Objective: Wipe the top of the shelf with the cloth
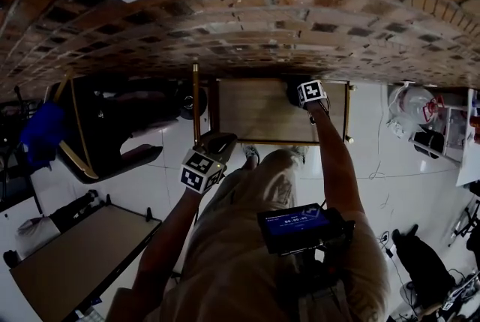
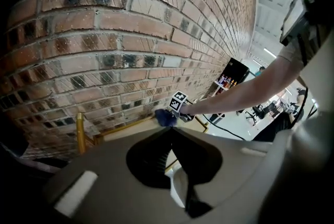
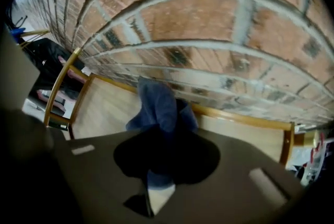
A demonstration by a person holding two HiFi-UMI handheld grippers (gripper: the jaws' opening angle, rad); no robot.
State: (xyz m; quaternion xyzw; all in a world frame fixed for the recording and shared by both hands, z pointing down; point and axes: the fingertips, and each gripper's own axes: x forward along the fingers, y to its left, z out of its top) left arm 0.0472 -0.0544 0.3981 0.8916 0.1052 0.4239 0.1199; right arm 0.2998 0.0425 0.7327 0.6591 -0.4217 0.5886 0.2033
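From the head view, the shelf (image 1: 259,112) stands at 12 o'clock against the brick wall (image 1: 247,20), its pale top framed by a gold rail. Your right gripper (image 1: 298,93) sits on the top at its far right corner, by the wall. Your left gripper (image 1: 219,144) hangs in the air at 9 o'clock from the shelf's near edge, off the surface. A black chair (image 1: 112,125) is at 9 o'clock and a table (image 1: 75,260) at 7 o'clock. At 3 o'clock there is a white bag (image 1: 411,106); what it holds is too dim to make out.

In your left gripper view, the left gripper (image 2: 169,130) has its jaws pressed together with nothing between them. Beyond the tips, at 12 o'clock, the blue cloth (image 2: 166,117) lies bunched on the shelf (image 2: 130,129), touching your right gripper (image 2: 179,103).

In your right gripper view, the right gripper (image 3: 166,131) is clamped on the cloth (image 3: 159,108). The cloth bulges out past the tips toward 12 o'clock, resting on the shelf (image 3: 104,110) close to the back rail and the brick wall (image 3: 209,24).
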